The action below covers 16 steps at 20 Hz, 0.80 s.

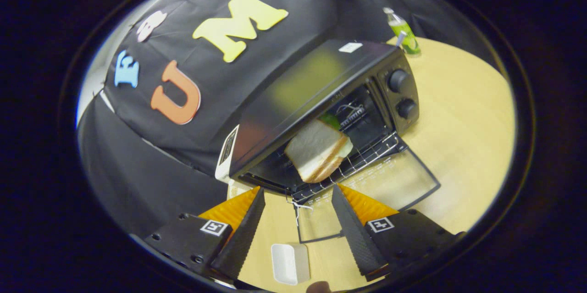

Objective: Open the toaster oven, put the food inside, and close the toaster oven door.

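Toaster oven (pixel 321 96) seen tilted and from above; rear and far side cut off against the booth cloth, interior mostly dark. Heating elements hard to make out; only some wire and a pale coil shape visible deep inside near the control panel. Something green (pixel 330 120) behind the sandwich, too small and too hidden to identify.

Sandwich (pixel 318 151) inside the cavity, resting on the wire rack (pixel 367 155), partly under the oven's top edge so upper end is hidden. 2 pale bread slices with a brownish layer between. Long axis running from the cavity depth out toward the door opening, layered edge facing the fingers.

Door (pixel 380 187) fully down, lying flat on the wooden table (pixel 458 123), glass pane showing the table through it. White string (pixel 298 206) tied at the door's near edge, hanging loose just ahead of the fingers.

2 knobs (pixel 399 80) on the control panel, at the side away from the cloth. Green bottle (pixel 402 31) standing on the table beyond the oven, near the panel corner. Small white tray (pixel 290 263) on the table between the fingers, close in.

Gripper (pixel 298 194) fingers spread wide apart, holding nothing, tips just short of the door's near edge, sandwich beyond them.
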{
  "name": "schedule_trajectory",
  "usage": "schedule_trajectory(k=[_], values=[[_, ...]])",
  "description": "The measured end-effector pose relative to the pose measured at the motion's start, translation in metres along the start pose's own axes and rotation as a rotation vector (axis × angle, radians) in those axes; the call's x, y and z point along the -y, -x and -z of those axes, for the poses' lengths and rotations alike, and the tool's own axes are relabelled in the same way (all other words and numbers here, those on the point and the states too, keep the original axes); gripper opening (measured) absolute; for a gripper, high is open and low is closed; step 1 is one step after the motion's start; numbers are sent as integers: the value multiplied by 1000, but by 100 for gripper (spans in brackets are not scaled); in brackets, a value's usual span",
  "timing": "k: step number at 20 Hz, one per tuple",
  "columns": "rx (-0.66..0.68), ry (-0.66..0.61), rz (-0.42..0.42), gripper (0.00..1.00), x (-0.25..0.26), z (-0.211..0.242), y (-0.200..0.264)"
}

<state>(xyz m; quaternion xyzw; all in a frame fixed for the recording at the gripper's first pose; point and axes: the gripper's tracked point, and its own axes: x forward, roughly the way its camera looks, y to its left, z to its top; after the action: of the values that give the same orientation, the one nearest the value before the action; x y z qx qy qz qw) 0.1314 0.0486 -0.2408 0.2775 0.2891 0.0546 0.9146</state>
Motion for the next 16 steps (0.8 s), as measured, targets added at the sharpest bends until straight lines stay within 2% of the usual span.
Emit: schedule_trajectory(k=[2,9,13,16], values=[[7,88,25,99,-4,0,24],[14,372,63,100,-18,8,87],[44,459,133,99,2,16,95],[22,504,173,100,23,39,89]])
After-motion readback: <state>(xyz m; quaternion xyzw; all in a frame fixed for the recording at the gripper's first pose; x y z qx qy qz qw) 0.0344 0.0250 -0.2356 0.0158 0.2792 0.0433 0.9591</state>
